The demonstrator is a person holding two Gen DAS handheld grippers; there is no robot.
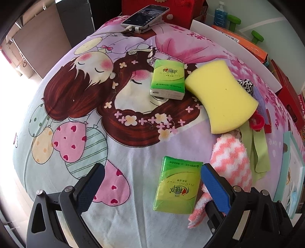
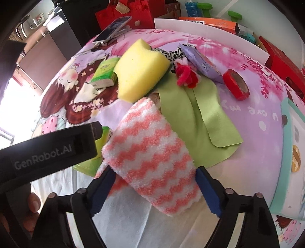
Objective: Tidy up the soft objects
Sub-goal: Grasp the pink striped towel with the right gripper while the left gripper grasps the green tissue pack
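A pink-and-white zigzag fuzzy sock (image 2: 152,152) lies on the cartoon-print cloth (image 2: 257,114), and my right gripper (image 2: 154,173) stands open astride its near end, one blue pad at each edge. The sock does not look squeezed. My left gripper (image 1: 152,171) is open just to the left; a green tissue pack (image 1: 177,187) lies flat beside its right pad, untouched. The sock (image 1: 230,162) runs past that pad. Farther back sit a second tissue pack (image 1: 167,80), a yellow sponge (image 1: 221,95) (image 2: 139,74), a green cloth (image 2: 200,118) and a red scrunchie (image 2: 185,75).
A leopard-print item (image 2: 171,53), a purple pack (image 2: 202,63) and a red tape roll (image 2: 236,84) lie behind the cloth. A phone (image 1: 145,16) rests on a stand at the far edge. A teal box (image 2: 293,152) sits at the right, and boxes and dumbbells crowd the back right.
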